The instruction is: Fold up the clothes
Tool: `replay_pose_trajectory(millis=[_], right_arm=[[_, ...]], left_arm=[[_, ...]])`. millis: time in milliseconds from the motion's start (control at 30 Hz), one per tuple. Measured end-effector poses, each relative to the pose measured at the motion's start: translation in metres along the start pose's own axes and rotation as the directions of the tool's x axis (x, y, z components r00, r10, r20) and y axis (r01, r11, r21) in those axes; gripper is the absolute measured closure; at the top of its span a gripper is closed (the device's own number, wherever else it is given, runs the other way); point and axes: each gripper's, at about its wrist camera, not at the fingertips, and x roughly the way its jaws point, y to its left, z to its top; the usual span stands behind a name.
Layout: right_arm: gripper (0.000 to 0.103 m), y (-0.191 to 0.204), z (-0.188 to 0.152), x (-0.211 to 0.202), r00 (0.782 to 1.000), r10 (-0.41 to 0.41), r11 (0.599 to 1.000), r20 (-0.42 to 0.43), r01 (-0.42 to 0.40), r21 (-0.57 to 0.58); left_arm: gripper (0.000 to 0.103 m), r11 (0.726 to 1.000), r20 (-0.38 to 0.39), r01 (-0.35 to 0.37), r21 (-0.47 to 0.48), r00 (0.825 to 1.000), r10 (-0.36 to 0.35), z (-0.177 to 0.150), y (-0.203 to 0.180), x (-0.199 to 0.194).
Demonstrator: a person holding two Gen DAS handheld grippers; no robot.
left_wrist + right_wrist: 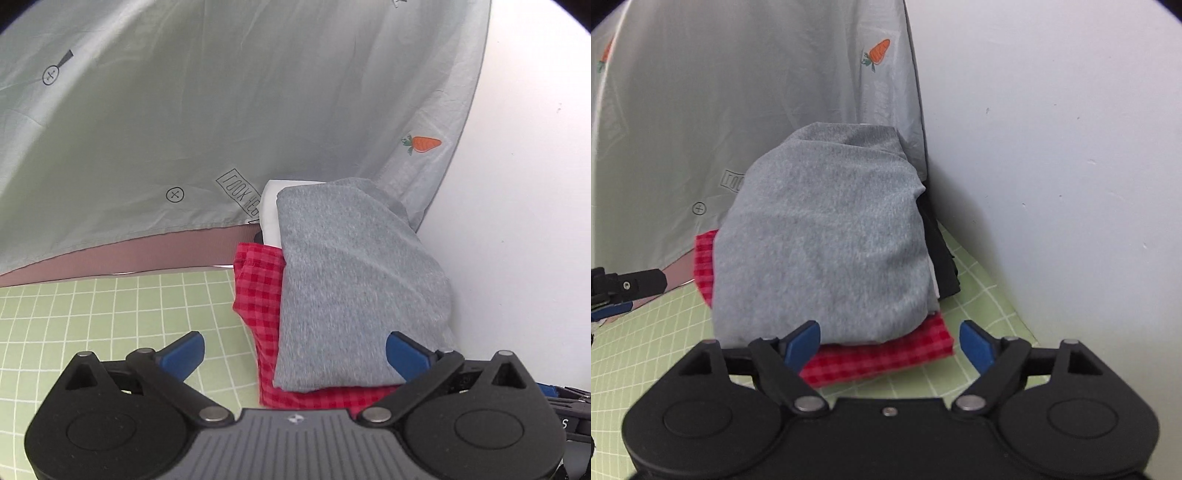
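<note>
A folded grey garment [354, 288] lies on top of a folded red checked garment [258, 295] on the green grid mat [110, 314]. A white folded piece [269, 214] shows behind them. My left gripper [295, 354] is open and empty, with the near end of the stack between its blue pads. In the right wrist view the grey garment [823, 240] sits on the red checked one [886, 358], with a black garment [942, 251] behind it. My right gripper [890, 343] is open and empty at the stack's near edge.
A pale grey-green printed sheet [221, 110] with carrot motifs hangs behind the stack. A white wall [1071, 147] stands to the right. The left gripper's fingertip [628, 284] shows at the left edge of the right wrist view.
</note>
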Motion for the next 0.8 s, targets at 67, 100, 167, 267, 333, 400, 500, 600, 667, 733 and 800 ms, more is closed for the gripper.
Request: replay_pose_trajectory(millis=[67,100,167,267,333,400,500,600,667,733,800], right_arm=[[0.006,0.004,-0.009,-0.021,1.000,0.013,1.000,0.012,-0.013,-0.007],[0.003,0.007,-0.015,-0.031,1.000,0.019,1.000,0.017,-0.019,-0.013],[0.001,0.014,-0.025,-0.050,0.999,0.031,0.999,0.024,-0.030,-0.021],[0.000,0.022,-0.042,-0.076,0.999,0.031,0.999,0.030,-0.030,-0.027],[0.000,0.027,-0.055,-0.094,0.999,0.024,0.999,0.036,-0.023,-0.033],[0.000,0.030,-0.069,-0.110,0.999,0.022,0.999,0.035,-0.020,-0.035],[0.000,0.032,-0.089,-0.131,0.999,0.019,0.999,0.034,-0.018,-0.039],[0.000,0.035,-0.103,-0.146,1.000,0.015,0.999,0.027,-0.014,-0.047],[0.000,0.035,-0.109,-0.154,1.000,0.013,0.999,0.029,-0.012,-0.047],[0.000,0.036,-0.113,-0.161,0.999,0.012,0.999,0.031,-0.010,-0.043],[0.000,0.035,-0.117,-0.167,0.999,0.009,0.999,0.034,-0.008,-0.039]], left_arm=[[0.000,1.000,-0.003,0.010,0.001,1.000,-0.010,-0.012,-0.003,-0.022],[0.000,1.000,-0.007,0.010,0.002,1.000,-0.010,-0.019,-0.005,-0.032],[0.000,1.000,-0.019,0.005,0.003,1.000,-0.005,-0.034,-0.007,-0.052],[0.000,1.000,-0.025,0.004,0.006,1.000,-0.003,-0.054,-0.008,-0.074],[0.000,1.000,-0.028,0.006,0.008,1.000,-0.006,-0.066,-0.009,-0.088],[0.000,1.000,-0.031,0.009,0.010,0.999,-0.009,-0.079,-0.010,-0.101],[0.000,1.000,-0.034,0.006,0.022,0.999,-0.005,-0.094,-0.012,-0.117],[0.000,0.999,-0.036,-0.006,0.042,0.999,0.007,-0.107,-0.013,-0.130],[0.000,0.998,-0.041,-0.022,0.059,0.999,0.024,-0.113,-0.014,-0.135],[0.000,0.997,-0.037,-0.033,0.067,0.999,0.036,-0.117,-0.014,-0.142],[0.000,0.997,-0.025,-0.033,0.066,0.999,0.034,-0.120,-0.014,-0.149]])
